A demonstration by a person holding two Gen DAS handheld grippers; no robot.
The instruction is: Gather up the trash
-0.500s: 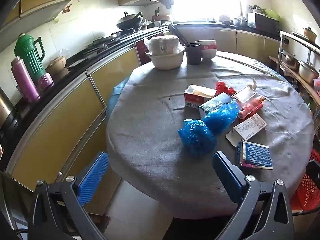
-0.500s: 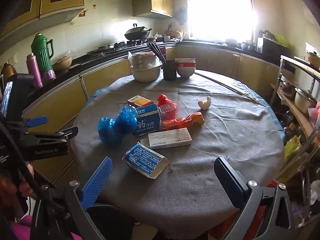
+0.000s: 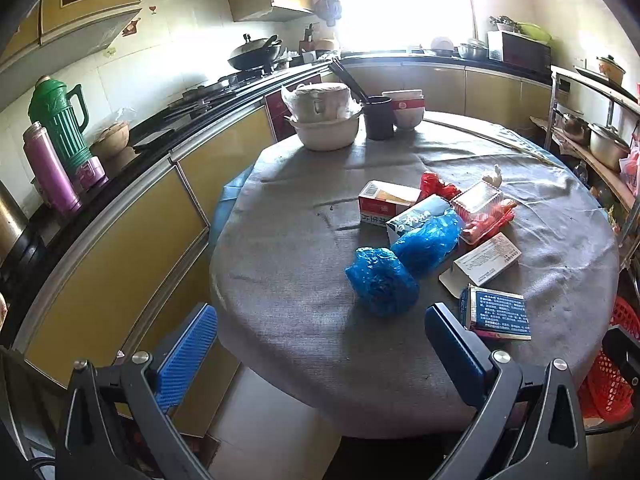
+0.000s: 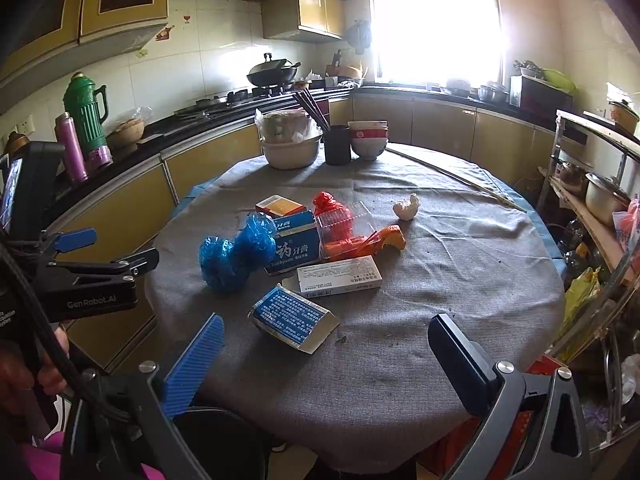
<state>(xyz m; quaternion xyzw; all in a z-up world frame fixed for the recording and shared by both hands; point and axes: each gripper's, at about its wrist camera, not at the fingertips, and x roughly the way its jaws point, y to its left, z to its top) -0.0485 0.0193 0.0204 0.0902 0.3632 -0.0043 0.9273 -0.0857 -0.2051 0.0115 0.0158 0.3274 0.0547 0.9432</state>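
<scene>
Both hand-held grippers, left [image 3: 320,356] and right [image 4: 324,364], gape empty; nearest blue bag [image 3: 382,282], beside the blue carton [image 3: 498,312], looks soft, light: pinch its crumpled middle.

Round table [image 4: 460,280] under grey cloth, mid-kitchen. Behind it, bright window [image 4: 436,24] flooding glare over a dark counter [image 4: 420,90]. Left of table, yellow cabinets [image 3: 120,248] beneath black worktop, wok [image 4: 270,72] on stove, white tiled wall [image 4: 160,68] above. Right of table, metal shelf rack [image 4: 592,184] with pots. Pale floor [image 3: 260,432] below.
</scene>
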